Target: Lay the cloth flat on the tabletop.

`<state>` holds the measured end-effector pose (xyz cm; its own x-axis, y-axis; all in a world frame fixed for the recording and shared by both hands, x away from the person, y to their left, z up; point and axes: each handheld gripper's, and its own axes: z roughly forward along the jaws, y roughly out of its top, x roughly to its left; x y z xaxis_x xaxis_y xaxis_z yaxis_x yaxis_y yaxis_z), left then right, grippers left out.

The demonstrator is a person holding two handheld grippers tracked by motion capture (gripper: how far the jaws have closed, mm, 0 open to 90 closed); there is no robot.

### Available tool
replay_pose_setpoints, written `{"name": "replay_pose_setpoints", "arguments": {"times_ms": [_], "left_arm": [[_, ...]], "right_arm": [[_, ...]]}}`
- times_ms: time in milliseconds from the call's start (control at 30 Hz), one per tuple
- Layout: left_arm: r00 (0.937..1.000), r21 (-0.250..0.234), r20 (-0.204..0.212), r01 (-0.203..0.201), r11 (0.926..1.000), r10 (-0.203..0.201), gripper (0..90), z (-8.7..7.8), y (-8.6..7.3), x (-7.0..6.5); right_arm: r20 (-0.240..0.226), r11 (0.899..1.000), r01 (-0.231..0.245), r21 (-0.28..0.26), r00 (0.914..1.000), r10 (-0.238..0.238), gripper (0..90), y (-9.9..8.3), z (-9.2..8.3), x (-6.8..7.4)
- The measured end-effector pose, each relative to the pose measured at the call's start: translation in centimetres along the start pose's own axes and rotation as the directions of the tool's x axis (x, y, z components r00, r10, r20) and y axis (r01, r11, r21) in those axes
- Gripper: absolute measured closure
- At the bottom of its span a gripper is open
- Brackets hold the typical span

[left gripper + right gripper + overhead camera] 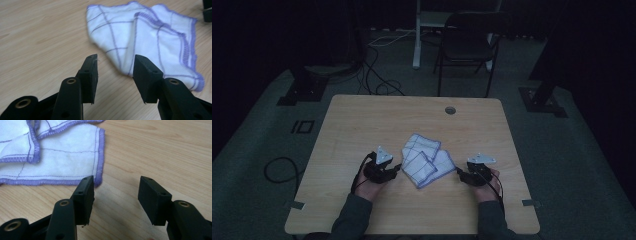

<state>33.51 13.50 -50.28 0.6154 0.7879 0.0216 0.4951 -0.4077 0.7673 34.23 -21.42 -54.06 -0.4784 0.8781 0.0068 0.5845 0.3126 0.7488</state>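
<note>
While both my grippers sit just off the cloth, I read it as a light, limp thing that will sag and unfold the moment one corner lifts. It lies roughly at the middle of the desk, a little toward the near edge, crumpled into overlapping folds. The weave is white, thin and soft, crossed by fine purple check lines and bound with a thicker purple stitched hem.

My left gripper has its jaws released, with nothing between them; the nearest pointed fold of the cloth lies just beyond its tips. My right gripper is also spread and empty, its left pad just beside the hemmed corner without pressing on it.

I judge the hem to be the best place to pinch: it is the stiffest, thickest part and should resist slipping from the flat black pads. A grasp in the open middle would likely bunch several layers. Two corners taken together would keep it spread.

The desk top is pale wood grain, smooth and matte, with a round cable hole near the far edge.
</note>
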Motion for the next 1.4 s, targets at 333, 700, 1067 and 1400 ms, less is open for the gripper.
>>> {"name": "replay_pose_setpoints", "arguments": {"times_ms": [333, 700, 1067, 1400], "left_arm": [[0.9966, -0.016, 0.049, -0.065, 0.9978, 0.066, 55.8, 1.4, 1.6, -2.0], [0.9892, -0.013, 0.091, -0.115, 0.9933, 0.115, 56.3, 2.9, 2.7, -3.7], [0.9751, -0.008, 0.124, -0.184, 0.9829, 0.184, 55.3, 4.3, 3.1, -5.7], [0.9678, 0.008, 0.137, -0.214, 0.9767, 0.211, 54.3, 5.7, 2.9, -7.0]], "right_arm": [[-0.007, 1.0, 0.007, -0.014, 0.9999, -0.007, 52.0, 0.1, -0.2, 0.0], [-0.01, 1.0, 0.002, -0.014, 0.9999, -0.003, 52.7, 0.1, -0.1, 0.0], [-0.014, 1.0, -0.002, -0.015, 0.9999, 0.001, 52.2, 0.1, -0.2, -0.1], [-0.018, 1.0, -0.007, -0.016, 0.9998, 0.006, 52.1, 0.1, -0.2, -0.1]]}}
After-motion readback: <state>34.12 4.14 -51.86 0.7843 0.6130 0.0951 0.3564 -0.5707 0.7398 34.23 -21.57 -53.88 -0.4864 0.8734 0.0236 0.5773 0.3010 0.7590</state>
